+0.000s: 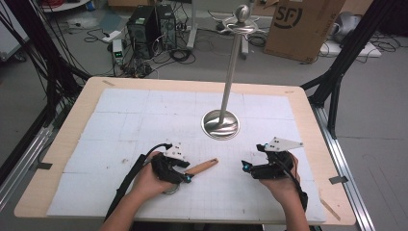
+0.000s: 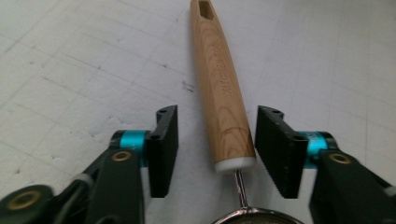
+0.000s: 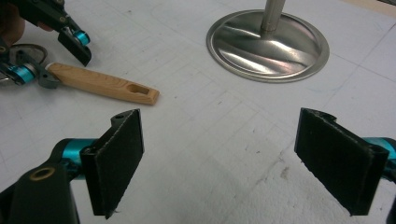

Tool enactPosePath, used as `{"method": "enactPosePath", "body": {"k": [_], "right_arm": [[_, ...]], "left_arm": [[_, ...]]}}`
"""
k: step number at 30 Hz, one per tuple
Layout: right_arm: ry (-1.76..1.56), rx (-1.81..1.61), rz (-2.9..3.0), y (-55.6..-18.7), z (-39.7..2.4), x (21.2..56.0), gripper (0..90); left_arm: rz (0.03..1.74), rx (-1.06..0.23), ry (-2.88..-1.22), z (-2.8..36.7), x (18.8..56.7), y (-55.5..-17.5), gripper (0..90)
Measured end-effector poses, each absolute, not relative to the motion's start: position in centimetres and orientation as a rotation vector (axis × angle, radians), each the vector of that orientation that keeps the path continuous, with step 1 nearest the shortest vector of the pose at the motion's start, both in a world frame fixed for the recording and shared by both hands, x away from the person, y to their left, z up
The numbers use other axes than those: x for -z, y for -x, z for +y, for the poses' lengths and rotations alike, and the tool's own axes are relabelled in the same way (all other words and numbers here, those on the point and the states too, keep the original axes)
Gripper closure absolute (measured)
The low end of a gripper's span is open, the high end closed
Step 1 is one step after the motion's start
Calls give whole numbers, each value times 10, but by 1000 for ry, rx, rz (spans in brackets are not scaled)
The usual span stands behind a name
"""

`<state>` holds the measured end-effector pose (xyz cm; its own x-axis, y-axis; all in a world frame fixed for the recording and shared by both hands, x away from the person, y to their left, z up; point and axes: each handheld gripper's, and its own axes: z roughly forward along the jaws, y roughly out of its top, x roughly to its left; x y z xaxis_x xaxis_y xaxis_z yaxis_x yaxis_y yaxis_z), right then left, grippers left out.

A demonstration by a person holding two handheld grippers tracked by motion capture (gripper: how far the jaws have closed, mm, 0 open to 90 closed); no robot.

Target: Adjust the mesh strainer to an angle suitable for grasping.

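Note:
A small strainer lies on the white mat (image 1: pixel 144 120), its wooden handle (image 1: pixel 202 167) pointing right and away. My left gripper (image 1: pixel 185 175) straddles the near end of the handle (image 2: pixel 224 102). A gap shows on each side between the black pads (image 2: pixel 166 140) and the wood, so the gripper (image 2: pixel 218 113) is open. The strainer's metal rim (image 2: pixel 254 217) peeks in below the jaws. My right gripper (image 1: pixel 248 168) hovers to the right over bare mat, open wide (image 3: pixel 223 121) with nothing between its pads. From there the handle (image 3: pixel 102 84) and the left gripper (image 3: pixel 60 63) lie at the upper left.
A steel stand with a round base (image 1: pixel 221 124) and a tall pole (image 1: pixel 232 62) rises at the mat's middle, its base (image 3: pixel 268 46) just beyond the right gripper. The mat covers a wooden table (image 1: pixel 308 120). Computers, cables and a cardboard box (image 1: pixel 300 24) sit on the floor behind.

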<state>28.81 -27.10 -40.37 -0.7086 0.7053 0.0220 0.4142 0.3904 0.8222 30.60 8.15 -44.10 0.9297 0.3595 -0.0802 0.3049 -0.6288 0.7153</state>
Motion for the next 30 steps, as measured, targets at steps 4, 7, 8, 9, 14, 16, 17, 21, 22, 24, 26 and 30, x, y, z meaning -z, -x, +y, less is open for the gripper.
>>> {"method": "enactPosePath", "body": {"k": [4, 7, 8, 9, 14, 16, 17, 21, 22, 24, 26, 30], "right_arm": [[-986, -1232, 2326, -288, -270, 404, 147], [-982, -1227, 2327, -288, -270, 405, 148], [-988, -1227, 2331, -288, -269, 405, 148], [-982, -1226, 2331, -288, -270, 405, 149], [-984, -1226, 2330, -289, -270, 405, 151], [-989, -1223, 2332, -289, -269, 405, 151], [-981, -1221, 2333, -289, -269, 405, 151], [-981, -1223, 2335, -289, -269, 406, 151], [-982, -1224, 2334, -289, -268, 405, 151], [-979, -1223, 2336, -289, -269, 405, 151], [-979, -1224, 2333, -288, -269, 405, 152], [-984, -1229, 2334, -288, -269, 404, 153]], "left_arm": [[439, -66, -2300, 81, 441, -305, 644], [438, -73, -2306, 81, 440, -304, 648], [436, -76, -2308, 81, 440, -304, 648], [435, -78, -2310, 81, 440, -304, 649], [434, -79, -2319, 83, 439, -304, 677], [433, -71, -2321, 84, 438, -305, 680], [430, -67, -2330, 84, 437, -304, 683], [434, -52, -2339, 84, 436, -304, 685], [433, -61, -2353, 84, 436, -305, 682], [438, -60, -2351, 84, 436, -305, 678], [440, -58, -2358, 84, 436, -305, 671], [437, -64, -2391, 81, 433, -305, 649]]}}
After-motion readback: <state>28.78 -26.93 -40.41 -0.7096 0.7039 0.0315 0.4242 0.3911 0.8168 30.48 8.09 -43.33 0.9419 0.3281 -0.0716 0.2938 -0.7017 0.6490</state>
